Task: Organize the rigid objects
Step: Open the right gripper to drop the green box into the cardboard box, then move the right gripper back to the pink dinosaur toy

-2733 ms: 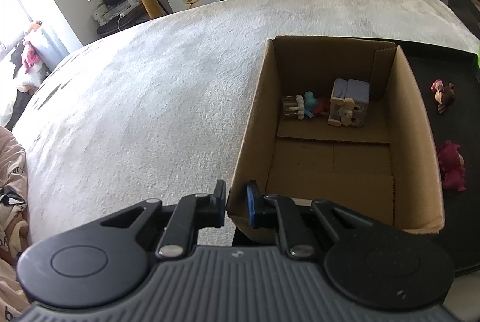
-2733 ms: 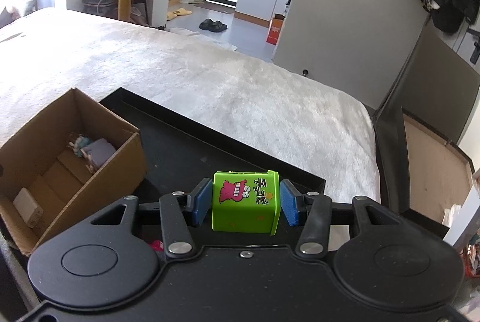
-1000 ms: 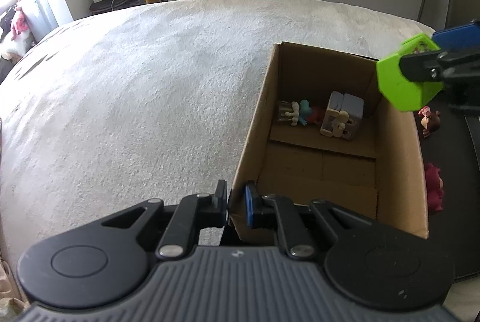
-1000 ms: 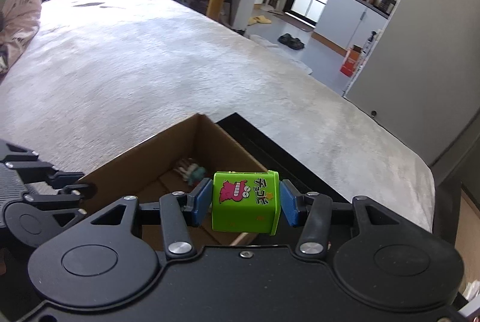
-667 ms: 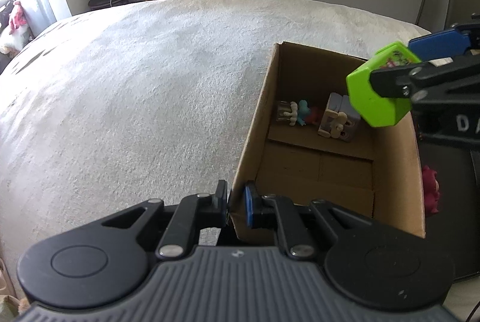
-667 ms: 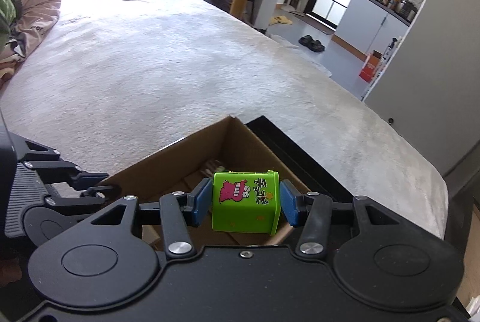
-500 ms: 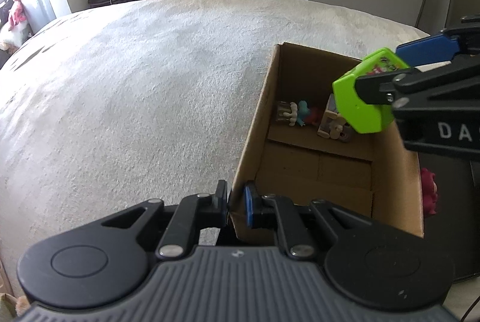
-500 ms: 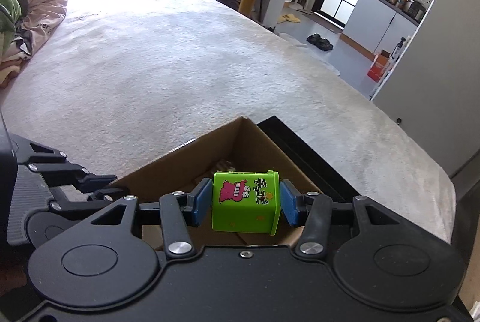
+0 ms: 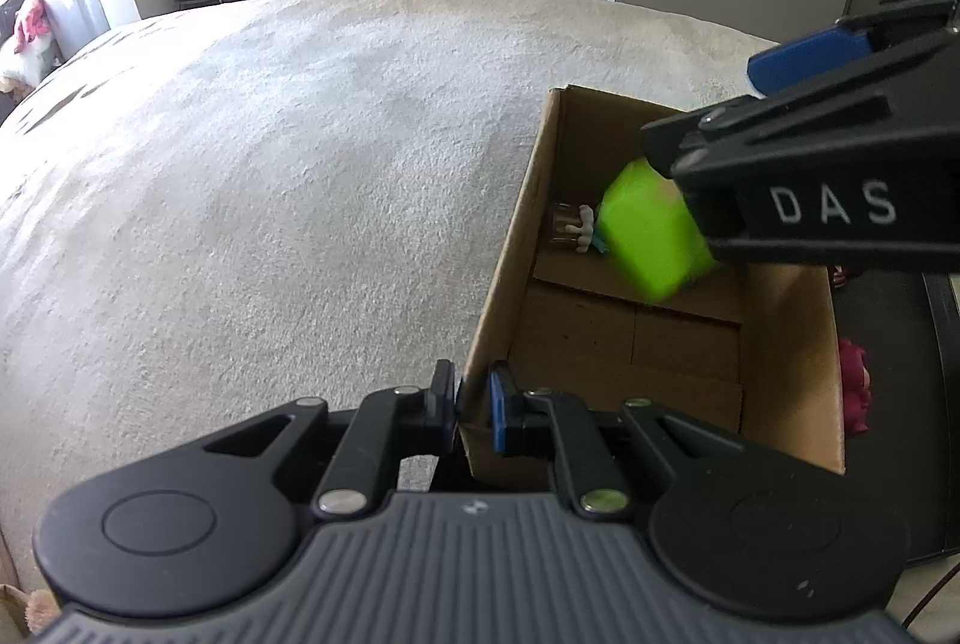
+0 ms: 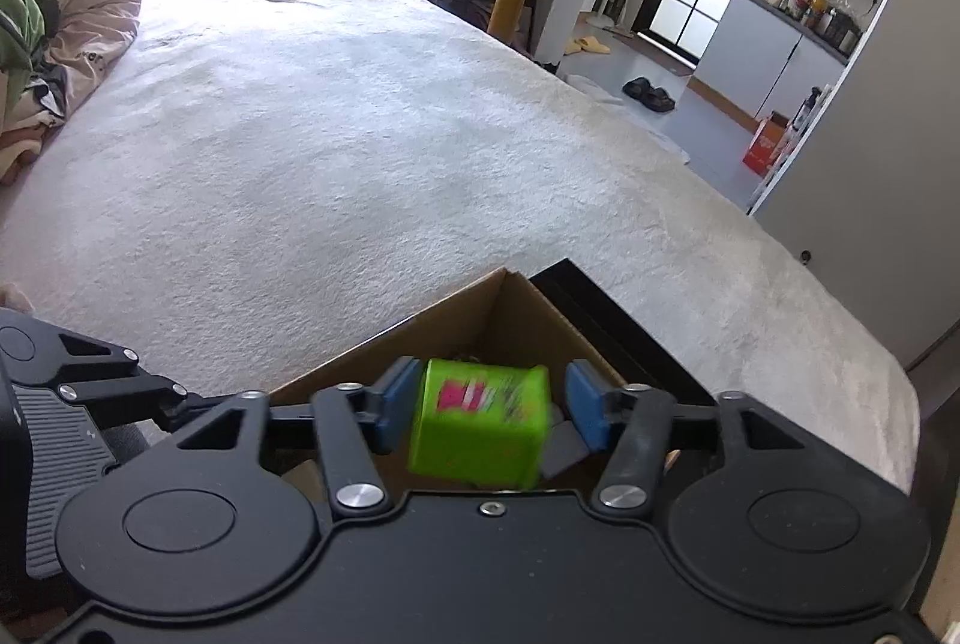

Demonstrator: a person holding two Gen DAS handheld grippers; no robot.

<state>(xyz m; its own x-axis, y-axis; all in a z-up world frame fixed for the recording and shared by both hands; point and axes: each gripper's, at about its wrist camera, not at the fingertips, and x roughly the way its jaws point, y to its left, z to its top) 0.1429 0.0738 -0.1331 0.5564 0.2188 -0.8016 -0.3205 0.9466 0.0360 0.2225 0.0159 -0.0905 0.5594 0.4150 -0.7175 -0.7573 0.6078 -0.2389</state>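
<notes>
Green cube (image 10: 480, 425) drops free, blurred, as the right gripper (image 10: 489, 407) springs wide over the cardboard box (image 9: 786, 374); left gripper (image 9: 471, 407) clamps the box's corner — one more item stowed.

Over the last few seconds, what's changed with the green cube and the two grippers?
The right gripper carried the green cube from over the black tray to above the cardboard box, then opened: its fingers now stand apart from the blurred, tilted cube, which is dropping in. The left gripper stays clamped on the box's near corner, and the figurines inside have not moved.
</notes>
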